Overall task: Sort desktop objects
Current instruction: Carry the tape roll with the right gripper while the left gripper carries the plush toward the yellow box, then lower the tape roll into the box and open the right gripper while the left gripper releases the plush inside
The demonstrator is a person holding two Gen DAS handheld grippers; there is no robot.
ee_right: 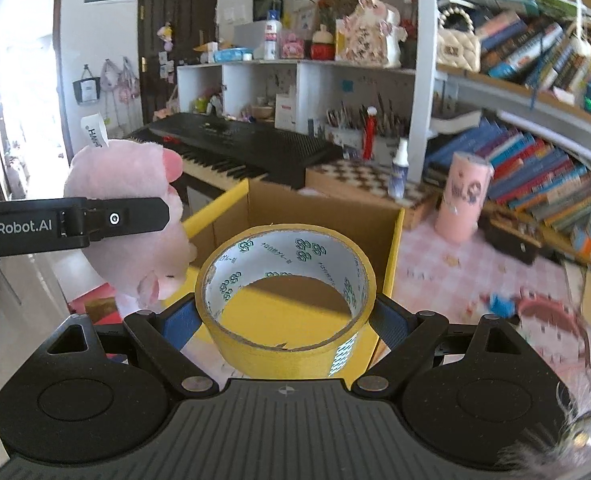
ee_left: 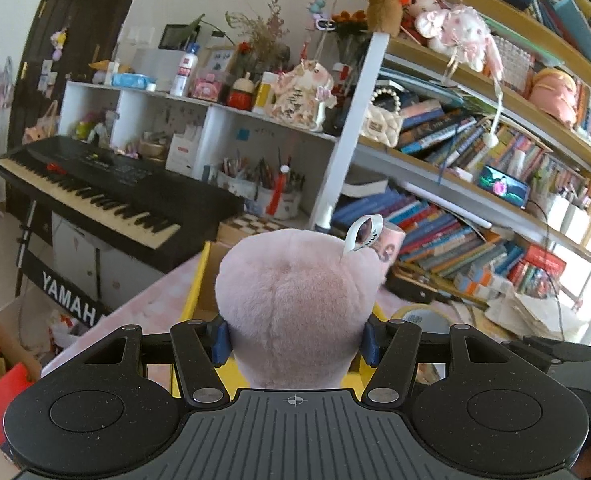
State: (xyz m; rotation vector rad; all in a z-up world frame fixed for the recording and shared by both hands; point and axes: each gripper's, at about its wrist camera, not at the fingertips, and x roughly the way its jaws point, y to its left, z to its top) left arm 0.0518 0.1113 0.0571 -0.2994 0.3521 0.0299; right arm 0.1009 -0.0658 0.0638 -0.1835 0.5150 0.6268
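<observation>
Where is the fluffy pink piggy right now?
The pink plush pig is clamped in the left gripper, held up beside the yellow cardboard box, left of the tape roll.

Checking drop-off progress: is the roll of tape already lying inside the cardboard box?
No, the tape roll is clamped between the right claw's blue pads, in front of the open cardboard box.

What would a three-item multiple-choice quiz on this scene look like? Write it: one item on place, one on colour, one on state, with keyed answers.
1. The pink cylinder stands:
A. inside the box
B. on the table right of the box
C. on the keyboard

2. The tape roll is:
A. yellow
B. blue
C. black

3. The left gripper is:
A. open
B. shut on the pink plush toy
C. shut on tape

Answers: 1 B, it stands on the pink tablecloth beside the cardboard box. 2 A, yellow outer band. 3 B, blue pads press its sides.
</observation>
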